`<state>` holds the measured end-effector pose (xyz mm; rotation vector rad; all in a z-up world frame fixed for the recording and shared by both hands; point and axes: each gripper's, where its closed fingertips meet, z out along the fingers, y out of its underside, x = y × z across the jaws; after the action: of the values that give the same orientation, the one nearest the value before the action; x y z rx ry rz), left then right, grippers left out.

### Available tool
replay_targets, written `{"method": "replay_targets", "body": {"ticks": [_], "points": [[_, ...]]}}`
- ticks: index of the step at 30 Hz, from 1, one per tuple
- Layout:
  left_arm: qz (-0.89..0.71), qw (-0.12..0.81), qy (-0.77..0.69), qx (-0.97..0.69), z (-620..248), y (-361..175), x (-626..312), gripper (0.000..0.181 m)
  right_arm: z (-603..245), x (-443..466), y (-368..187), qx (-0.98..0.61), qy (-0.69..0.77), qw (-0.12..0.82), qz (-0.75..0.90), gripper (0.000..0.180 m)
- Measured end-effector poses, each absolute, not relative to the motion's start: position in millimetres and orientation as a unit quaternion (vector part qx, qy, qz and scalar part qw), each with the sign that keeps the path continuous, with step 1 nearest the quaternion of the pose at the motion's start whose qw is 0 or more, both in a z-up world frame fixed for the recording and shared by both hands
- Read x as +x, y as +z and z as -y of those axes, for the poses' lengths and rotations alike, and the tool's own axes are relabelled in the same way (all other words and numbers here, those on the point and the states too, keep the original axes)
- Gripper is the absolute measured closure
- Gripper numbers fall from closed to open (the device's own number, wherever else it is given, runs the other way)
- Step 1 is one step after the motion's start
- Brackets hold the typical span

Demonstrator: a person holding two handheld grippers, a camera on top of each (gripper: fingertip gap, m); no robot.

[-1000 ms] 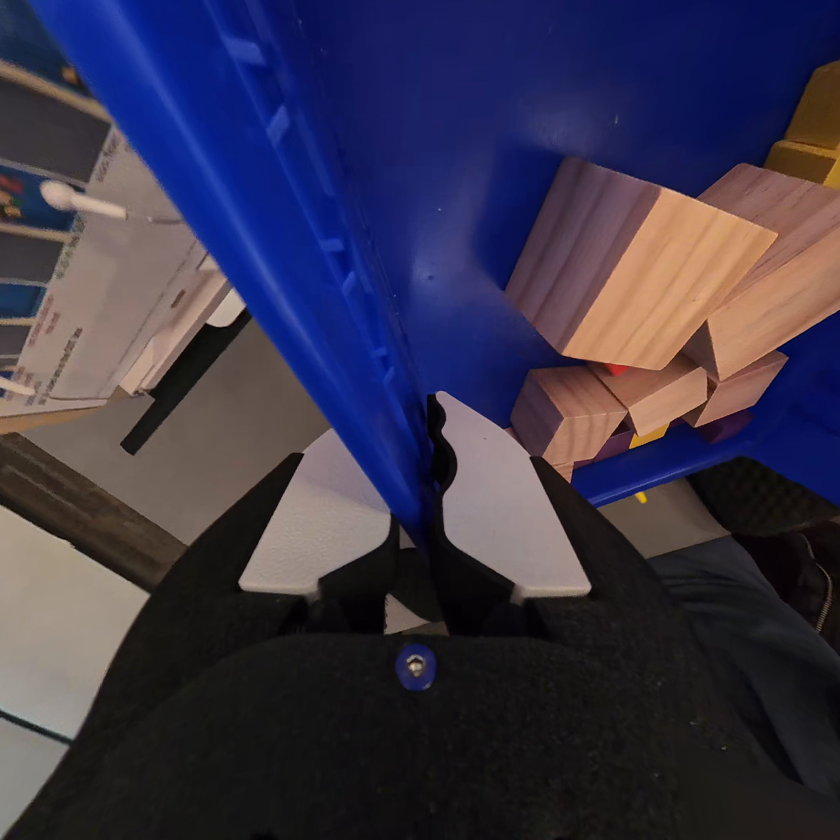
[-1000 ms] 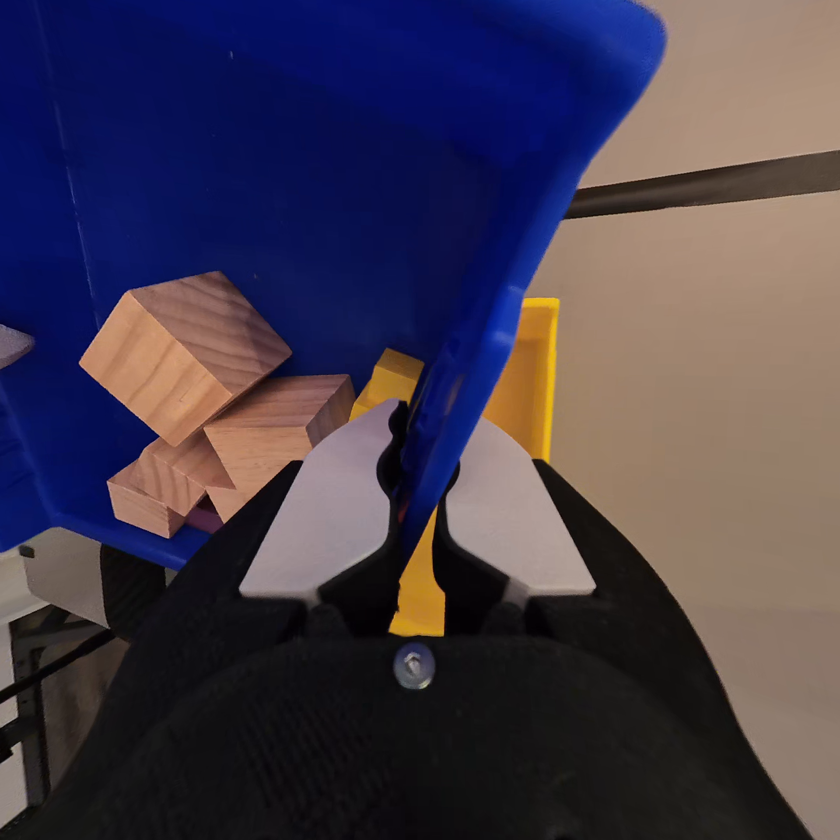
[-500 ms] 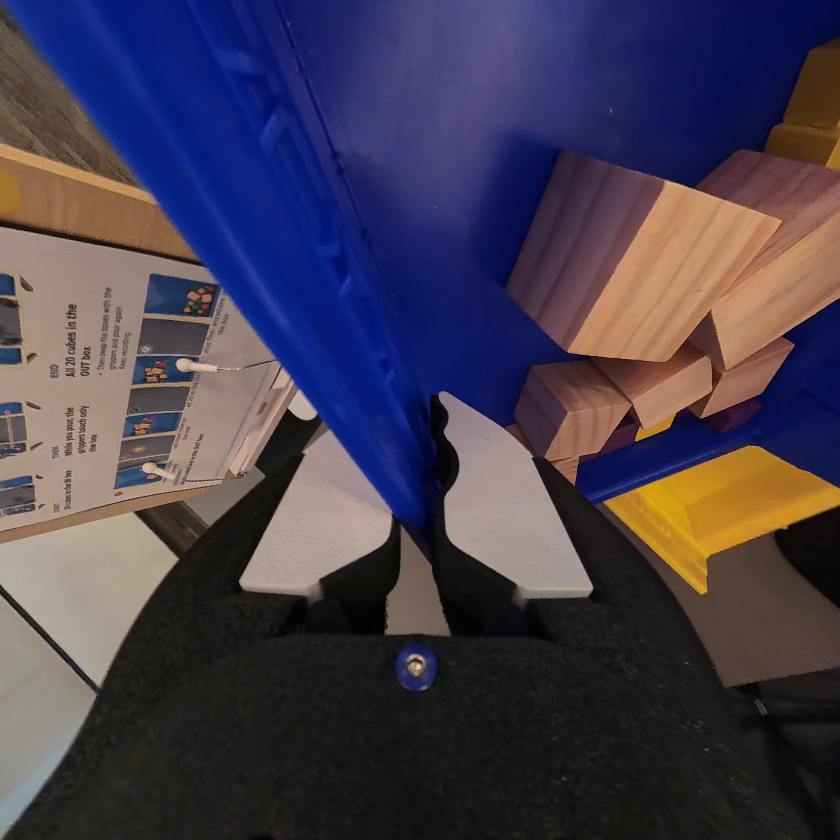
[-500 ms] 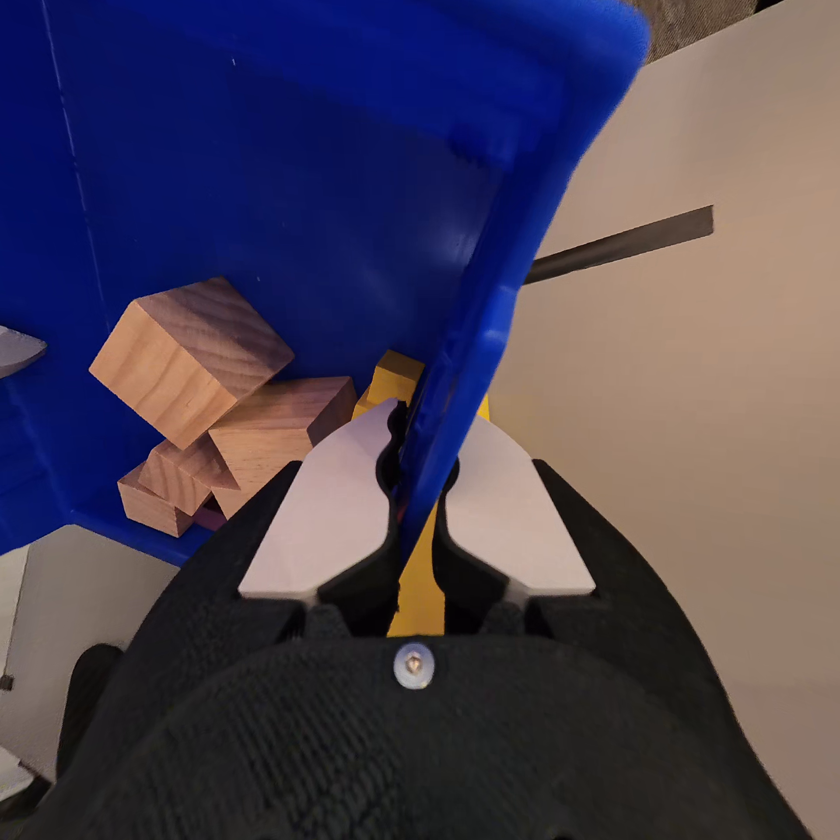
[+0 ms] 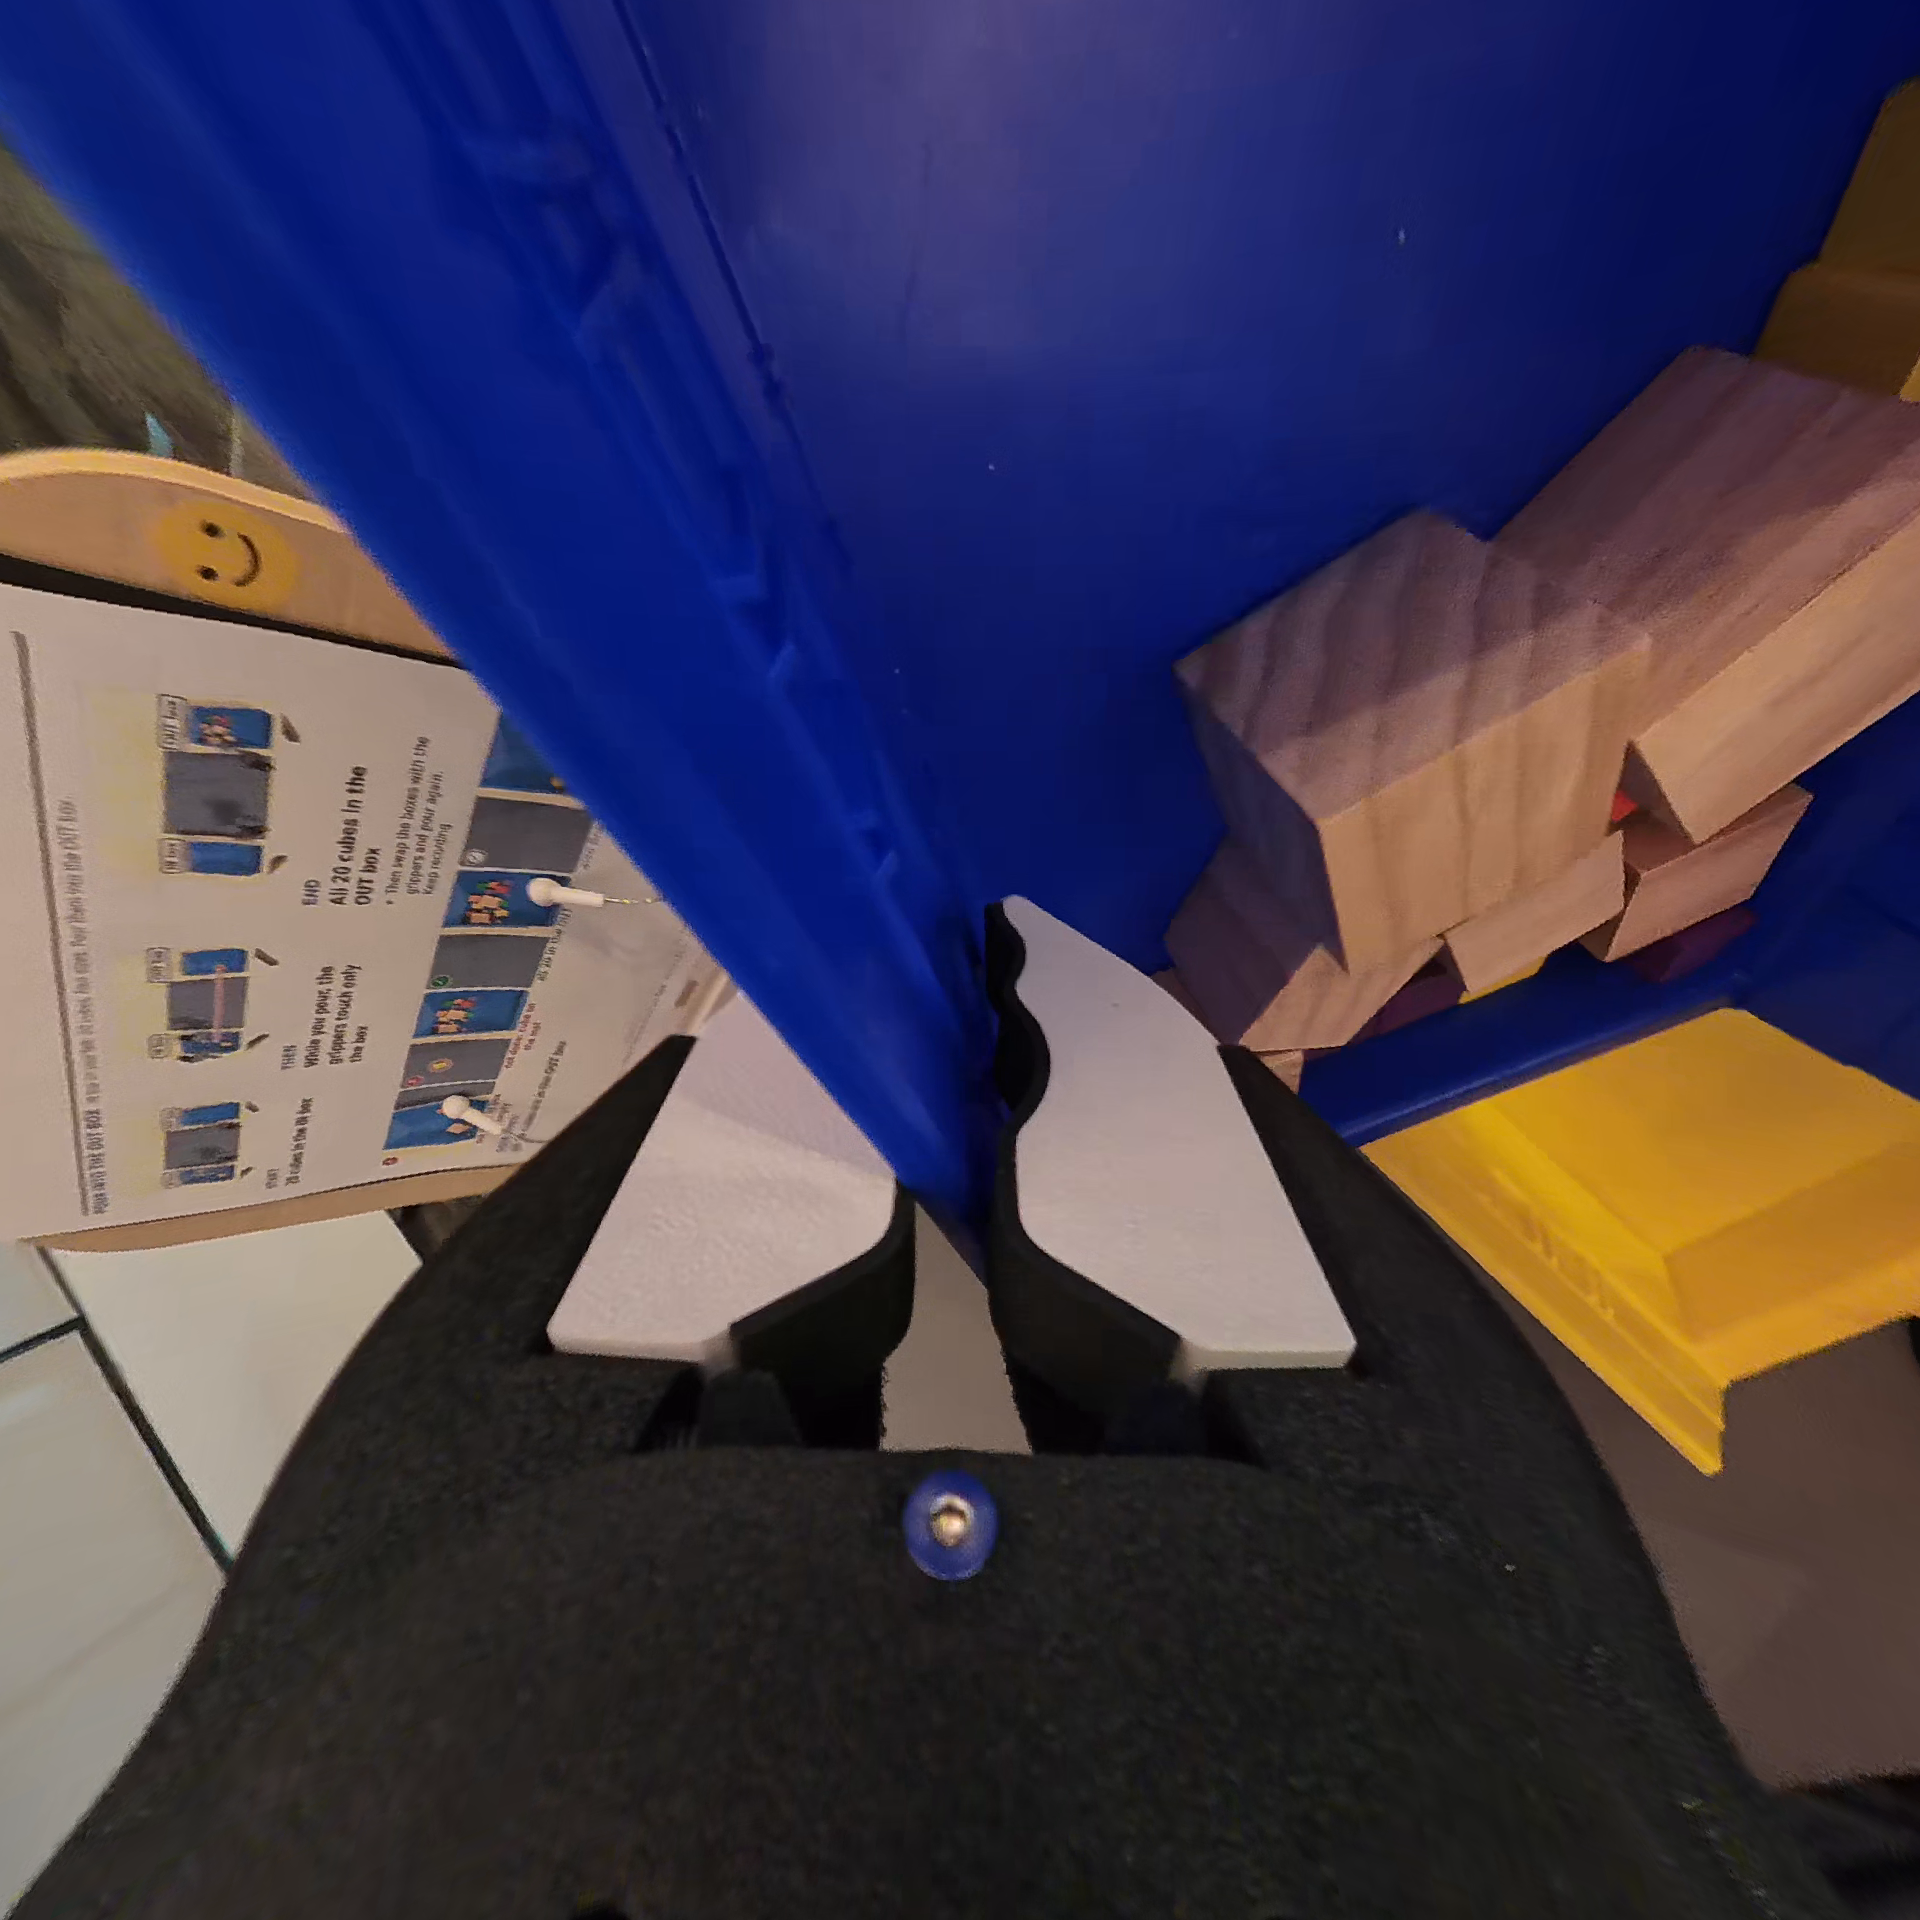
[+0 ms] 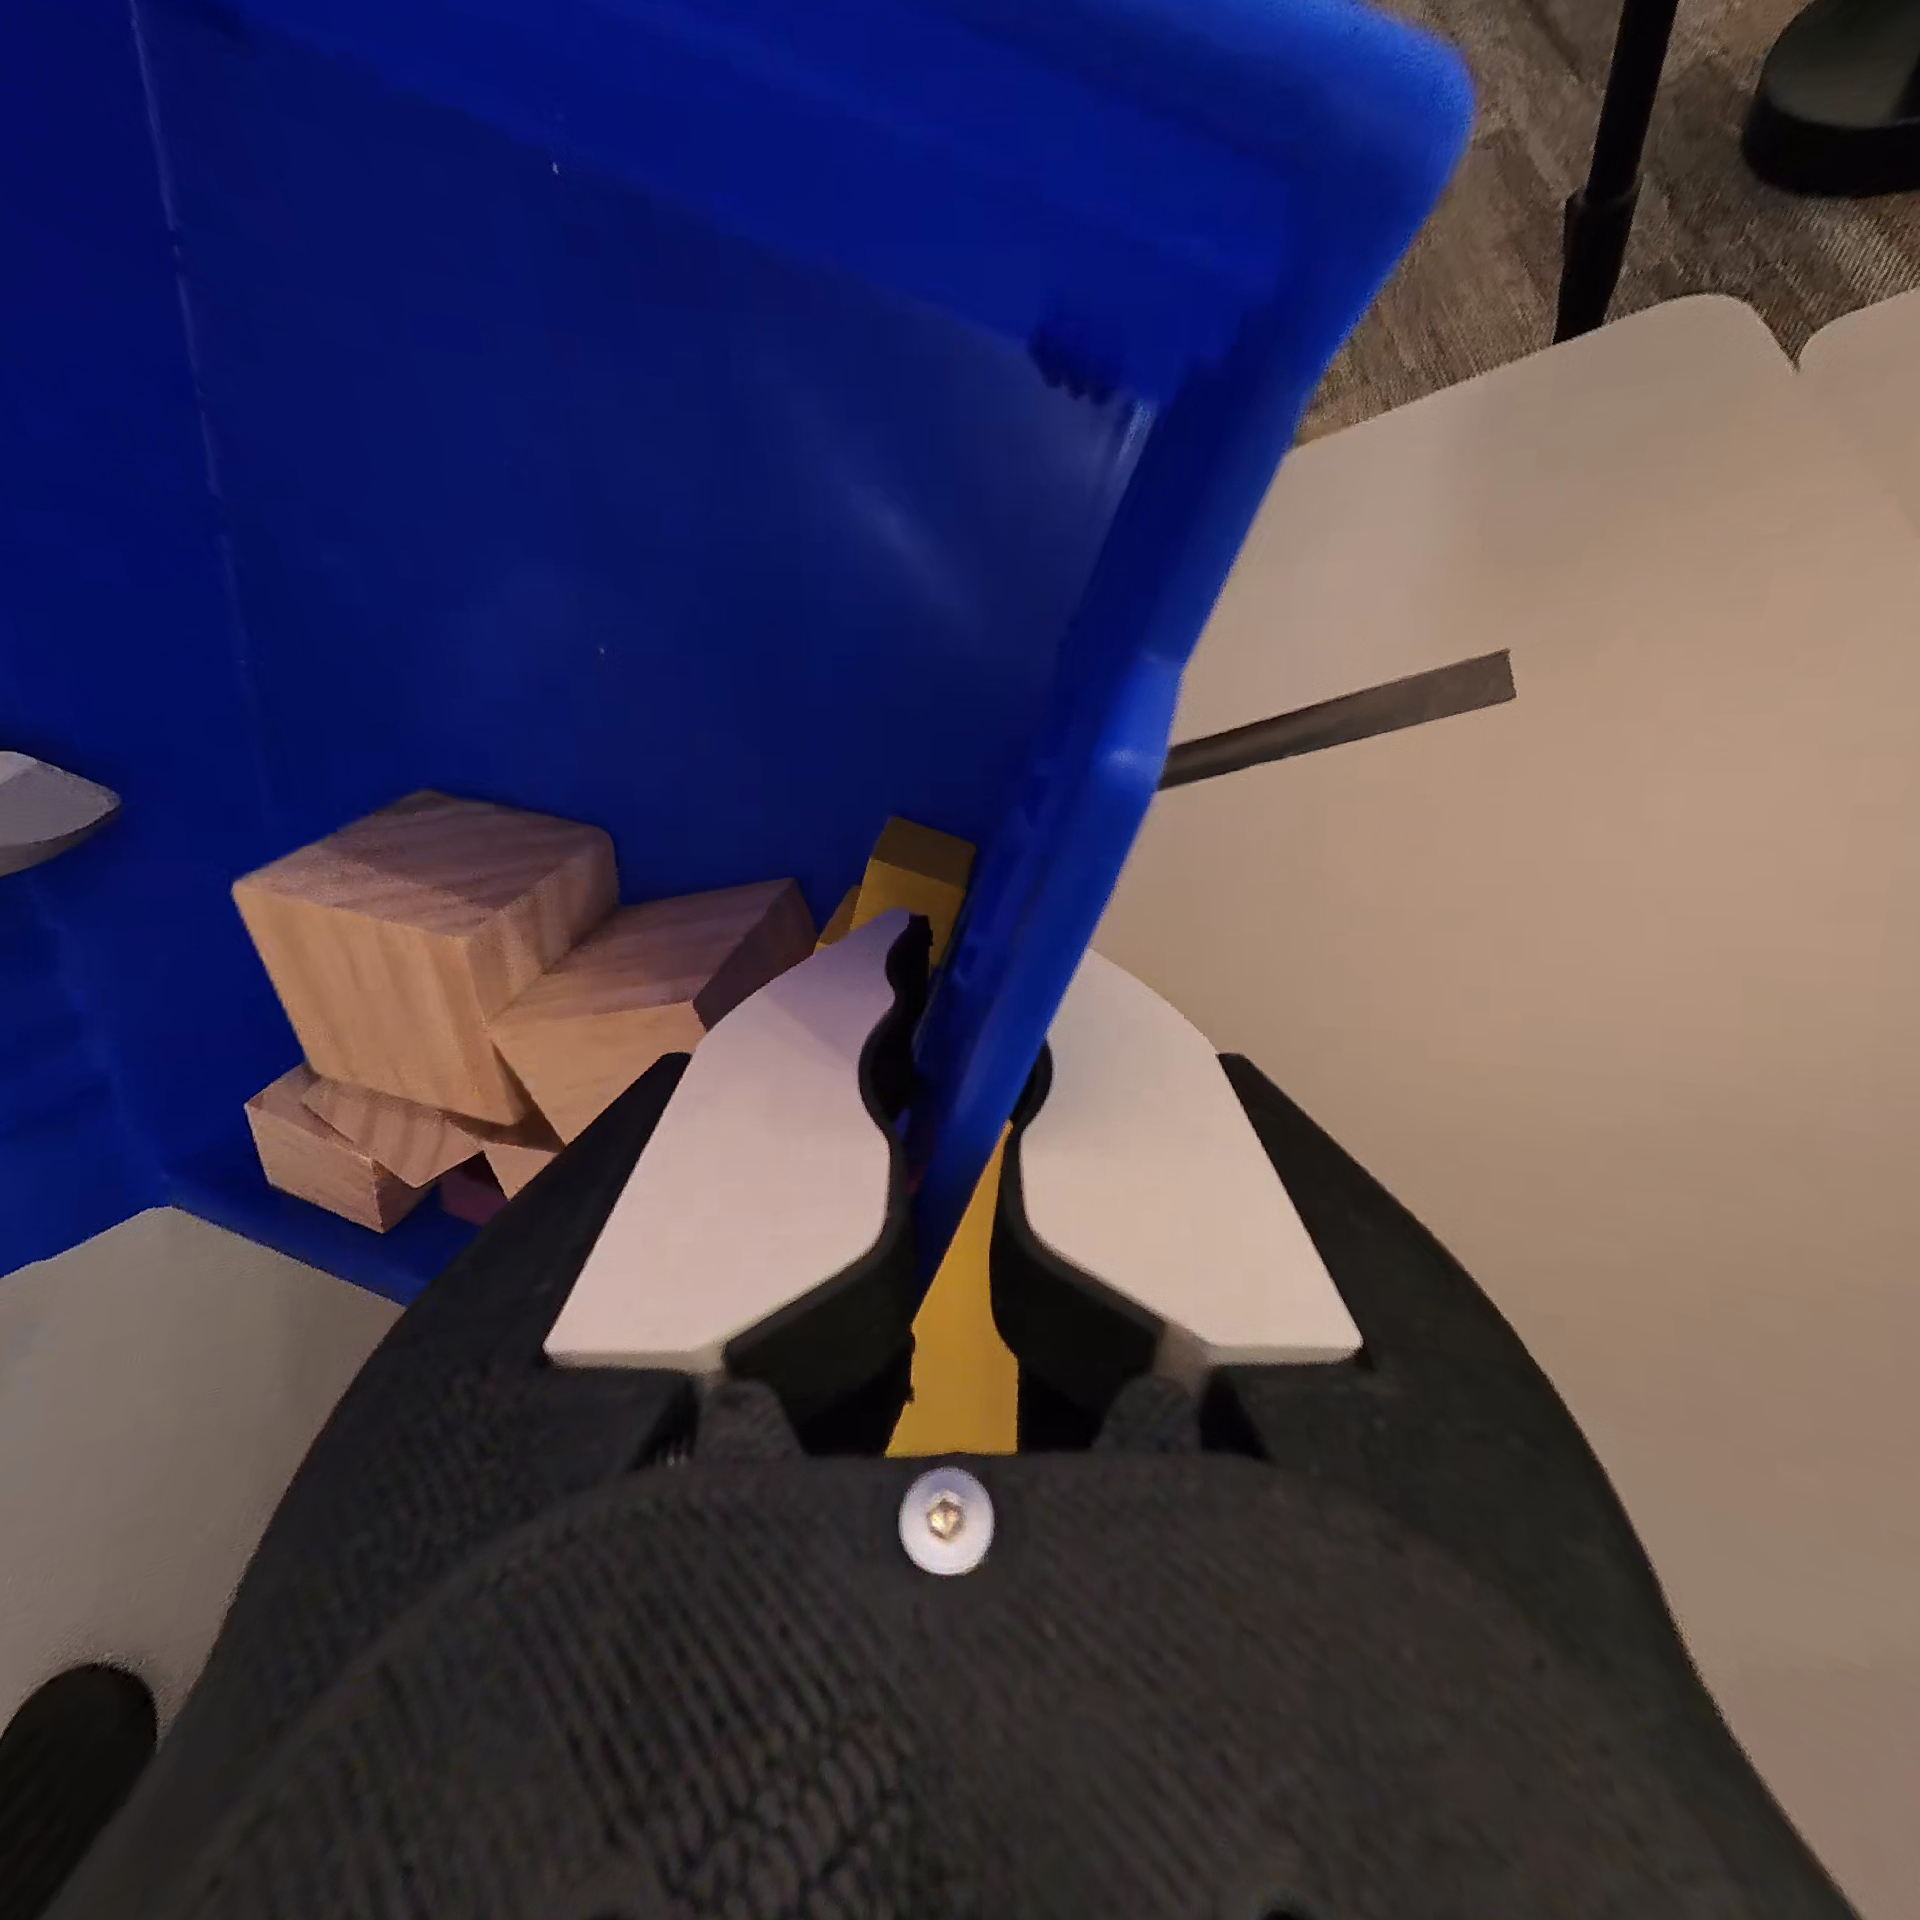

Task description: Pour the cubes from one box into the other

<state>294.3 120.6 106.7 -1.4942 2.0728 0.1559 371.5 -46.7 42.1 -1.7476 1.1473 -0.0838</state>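
A blue box (image 5: 1039, 416) is held tilted in the air, its open end low. My left gripper (image 5: 961, 1039) is shut on its left wall. My right gripper (image 6: 966, 997) is shut on its right wall (image 6: 1091, 831). Several plain wooden cubes (image 5: 1455, 748) lie piled against the low edge, with a purple cube and a red one partly hidden beneath them. The pile also shows in the right wrist view (image 6: 416, 935), next to a yellow cube (image 6: 914, 862). A yellow box (image 5: 1714, 1226) lies right below the blue box's low edge. The left gripper's fingertip (image 6: 42, 810) shows at the far left.
A printed sheet on a wooden board (image 5: 260, 914) lies to the left. The beige table (image 6: 1558, 1039) carries a black strip (image 6: 1351, 712). Beyond its far edge are carpet and a dark stand leg (image 6: 1610, 156).
Both grippers have swung with the blue box, tipping it further. The wooden cubes have shifted slightly toward the low edge. The yellow box has come into the left wrist view below it.
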Motion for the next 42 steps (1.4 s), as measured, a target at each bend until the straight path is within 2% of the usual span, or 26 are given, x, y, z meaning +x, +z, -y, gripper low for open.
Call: {"method": "replay_targets", "body": {"ticks": [9,25,42], "points": [[-0.764,0.351,0.007,-0.542,-114,114,299,0.171,56,379,63,-0.701,-0.093,0.539,-0.458,0.170],[-0.728,0.404,-0.075,-0.549,-110,126,277,0.171,60,366,100,-0.696,-0.170,0.572,-0.400,0.171],[-0.697,0.441,-0.143,-0.547,-106,123,269,0.171,67,357,122,-0.697,-0.242,0.567,-0.367,0.171]]}}
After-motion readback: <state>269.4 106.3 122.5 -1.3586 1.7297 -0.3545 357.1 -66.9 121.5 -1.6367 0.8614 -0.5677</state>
